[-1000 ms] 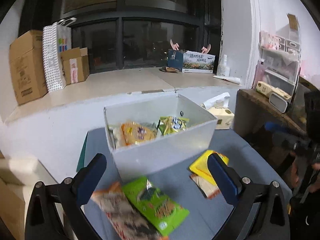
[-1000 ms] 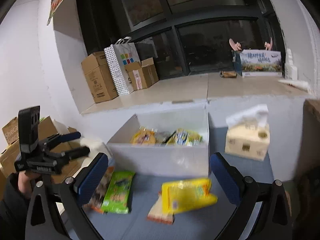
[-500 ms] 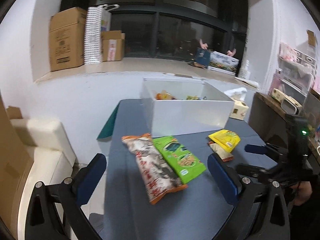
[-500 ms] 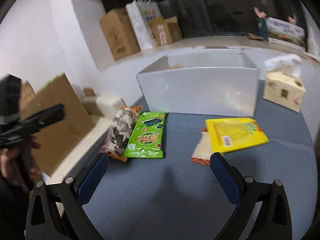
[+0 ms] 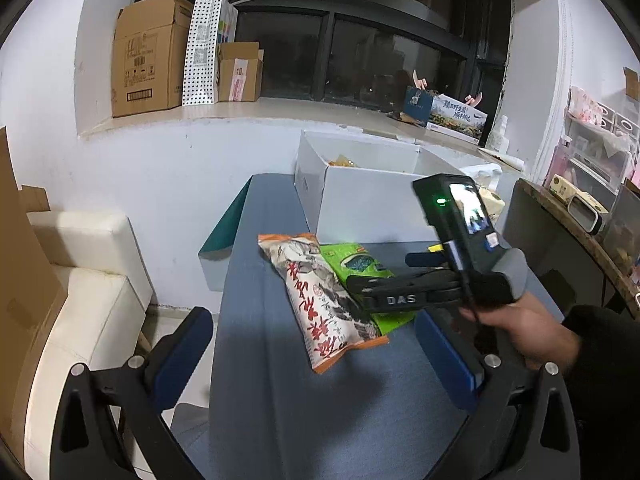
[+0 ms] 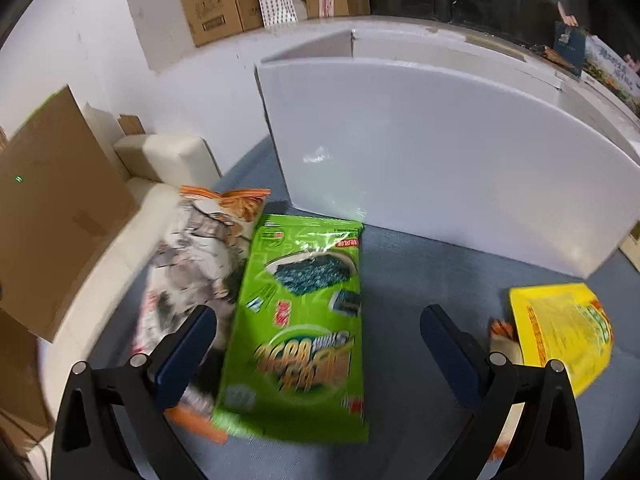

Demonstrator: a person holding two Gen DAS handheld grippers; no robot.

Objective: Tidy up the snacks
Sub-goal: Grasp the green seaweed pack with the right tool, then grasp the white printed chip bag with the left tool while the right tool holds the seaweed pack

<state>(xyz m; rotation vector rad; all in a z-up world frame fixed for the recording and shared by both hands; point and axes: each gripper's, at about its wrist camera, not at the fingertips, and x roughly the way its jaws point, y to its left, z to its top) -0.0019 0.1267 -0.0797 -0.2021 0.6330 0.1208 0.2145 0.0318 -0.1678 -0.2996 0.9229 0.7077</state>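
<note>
The step in hand looks like the approach for the next pick: the white storage box already has some packets inside, four packets lie on the blue-grey table, and the right gripper (image 6: 318, 350) hangs low over the green seaweed packet (image 6: 298, 316) with its jaws spread wide and nothing between them.

At the far left, the left gripper (image 5: 316, 354) waits near the table's front edge, fingers released and empty. Just ahead of it lies the orange-trimmed grey snack bag (image 5: 322, 298), a long pillow-shaped pouch of glossy printed film with crimped ends, puffed with air. The green seaweed packet lies against the bag's right side, overlapping its edge; it is flat, rectangular and shiny, and it creases where light catches it. Farther right, well apart, the yellow packet (image 6: 560, 328) rests on a smaller orange-and-white packet (image 6: 502, 338), both thin and limp.

The white storage box (image 6: 432, 152) stands beyond them all, smooth, stiff-walled and open-topped. The table (image 6: 404, 280) has a matte, cloth-like surface.

The next move probably calls for lowering the right fingers to straddle the green packet across its narrow width, then pinching firmly, since slick film may slide and the neighbouring bag could drag along.
</note>
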